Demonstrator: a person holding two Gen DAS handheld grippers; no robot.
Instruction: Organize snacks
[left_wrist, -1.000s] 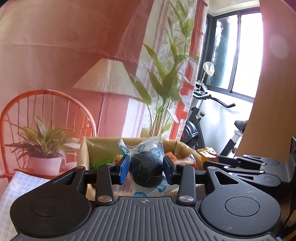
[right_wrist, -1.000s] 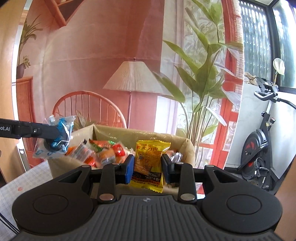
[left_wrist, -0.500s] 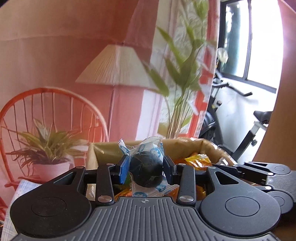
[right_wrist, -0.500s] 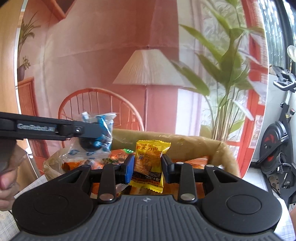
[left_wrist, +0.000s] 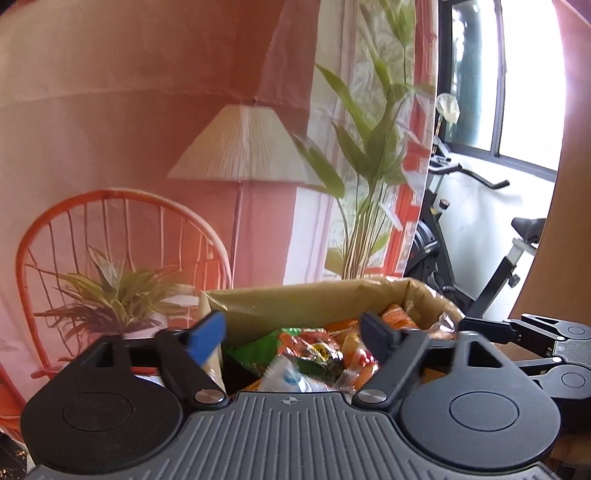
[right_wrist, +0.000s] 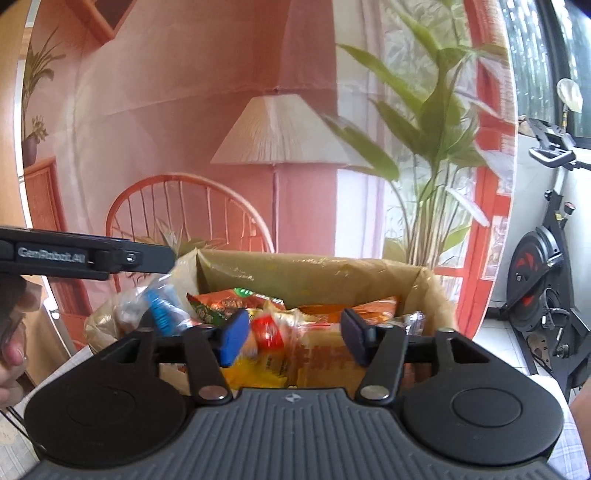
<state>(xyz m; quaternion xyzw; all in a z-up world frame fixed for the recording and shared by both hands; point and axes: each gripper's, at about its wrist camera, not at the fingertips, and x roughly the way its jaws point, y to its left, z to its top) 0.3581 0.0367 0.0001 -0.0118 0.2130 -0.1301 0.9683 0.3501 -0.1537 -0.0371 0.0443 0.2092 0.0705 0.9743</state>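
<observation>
A brown cardboard box (left_wrist: 295, 301) lined with plastic holds several snack packets (left_wrist: 321, 350); it also shows in the right wrist view (right_wrist: 310, 271). My left gripper (left_wrist: 293, 330) is open and empty above the box's near side. My right gripper (right_wrist: 291, 334) is open and empty over the box. The blue-and-clear packet (right_wrist: 162, 308) with a dark round snack lies blurred at the box's left edge, below the left gripper's finger (right_wrist: 110, 256). The yellow packet (right_wrist: 273, 363) lies blurred just below the right gripper's jaws.
An orange wire chair (left_wrist: 122, 236) with a potted plant (left_wrist: 118, 299) stands behind the box on the left. A floor lamp (left_wrist: 243, 147), a tall green plant (left_wrist: 365, 155) and an exercise bike (right_wrist: 543, 266) stand behind. A checked cloth (right_wrist: 22, 439) covers the table.
Both grippers have opened. The blue-and-clear packet left the left gripper and the yellow packet left the right gripper; both dropped into the box. Both grippers moved closer over it.
</observation>
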